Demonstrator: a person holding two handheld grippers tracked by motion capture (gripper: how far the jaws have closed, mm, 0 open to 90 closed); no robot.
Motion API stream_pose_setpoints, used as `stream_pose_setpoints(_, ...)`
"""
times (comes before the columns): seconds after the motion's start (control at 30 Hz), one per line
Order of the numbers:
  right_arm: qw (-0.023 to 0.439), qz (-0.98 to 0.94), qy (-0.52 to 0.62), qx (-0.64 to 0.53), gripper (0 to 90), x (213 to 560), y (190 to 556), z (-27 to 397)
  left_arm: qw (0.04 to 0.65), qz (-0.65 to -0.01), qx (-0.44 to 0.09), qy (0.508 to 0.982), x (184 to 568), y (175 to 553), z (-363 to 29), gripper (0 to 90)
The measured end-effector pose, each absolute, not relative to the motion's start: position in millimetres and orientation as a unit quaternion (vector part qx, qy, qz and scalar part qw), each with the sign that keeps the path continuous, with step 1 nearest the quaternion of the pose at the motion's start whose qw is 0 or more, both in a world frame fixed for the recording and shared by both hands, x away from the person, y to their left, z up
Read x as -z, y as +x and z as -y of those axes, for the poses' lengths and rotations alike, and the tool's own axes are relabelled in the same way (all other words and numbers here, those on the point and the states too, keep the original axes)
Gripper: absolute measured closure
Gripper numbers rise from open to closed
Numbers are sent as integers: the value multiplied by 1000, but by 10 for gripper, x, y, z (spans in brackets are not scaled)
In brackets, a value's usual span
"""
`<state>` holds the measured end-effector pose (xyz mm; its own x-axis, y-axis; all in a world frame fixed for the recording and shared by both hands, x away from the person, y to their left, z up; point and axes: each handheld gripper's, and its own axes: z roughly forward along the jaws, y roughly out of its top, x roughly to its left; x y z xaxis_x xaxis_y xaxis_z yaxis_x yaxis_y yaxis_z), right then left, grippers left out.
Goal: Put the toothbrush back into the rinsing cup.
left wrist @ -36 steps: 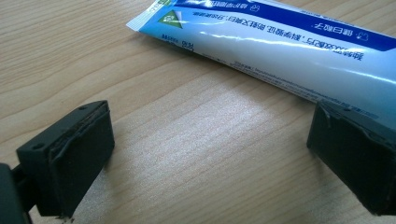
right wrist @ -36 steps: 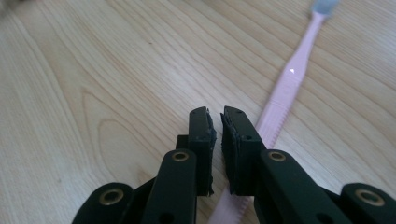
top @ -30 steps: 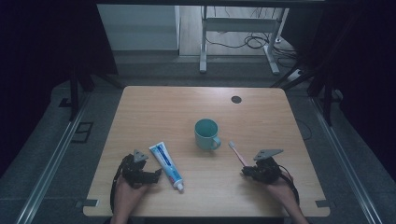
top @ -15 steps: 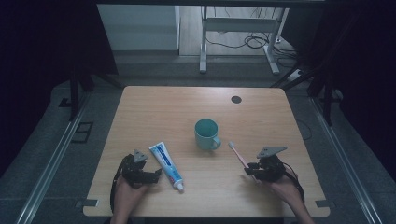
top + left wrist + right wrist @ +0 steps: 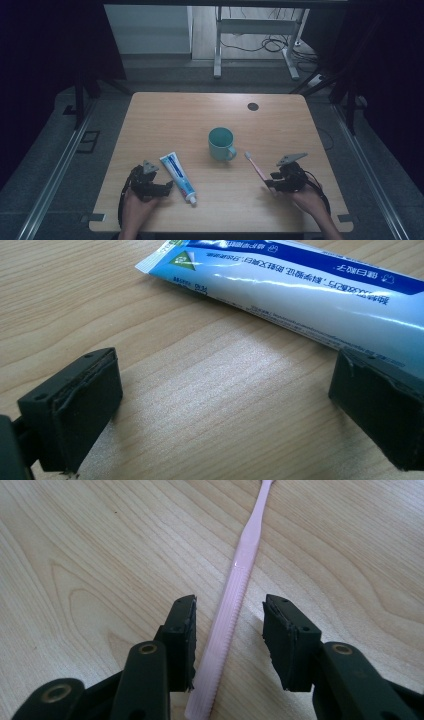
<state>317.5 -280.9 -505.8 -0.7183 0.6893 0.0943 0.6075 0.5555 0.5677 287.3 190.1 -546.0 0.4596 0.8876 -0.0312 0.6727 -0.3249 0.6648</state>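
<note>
A pink toothbrush lies flat on the wooden table, right of a teal mug. My right gripper straddles the near end of its handle. Its jaws have just been opening and are now open, with the handle between the pads and a gap on each side. A blue and white toothpaste tube lies at the front left. My left gripper rests beside it, open wide, with the tube just past its right jaw and bare wood between the pads.
A dark round grommet sits in the table's far right part. Beyond the far edge stand metal table legs and floor cables. Rails run along the floor on both sides.
The right hand has edged slightly to the right near the toothbrush handle. The left hand, tube, mug and toothbrush lie as before.
</note>
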Motion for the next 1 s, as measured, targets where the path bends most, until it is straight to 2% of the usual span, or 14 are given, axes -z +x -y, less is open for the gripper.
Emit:
stream_pose_setpoints(0.27,70,-888,367,-266,529,4993,3244,2751,311,-490,-172,796,5460,2873,-1901,7)
stream_pose_setpoints(0.6,47,-897,384,-217,470,4995,3413,2631,311,-491,-172,795,5460,2873,-1900,7)
stream_pose_setpoints(0.8,38,-898,391,-199,467,4979,3485,2570,311,-491,-172,796,5460,2873,-1901,7)
stream_pose_setpoints(1.0,28,-907,383,-174,504,4960,3563,2438,311,-491,-172,796,5459,2872,-1900,7)
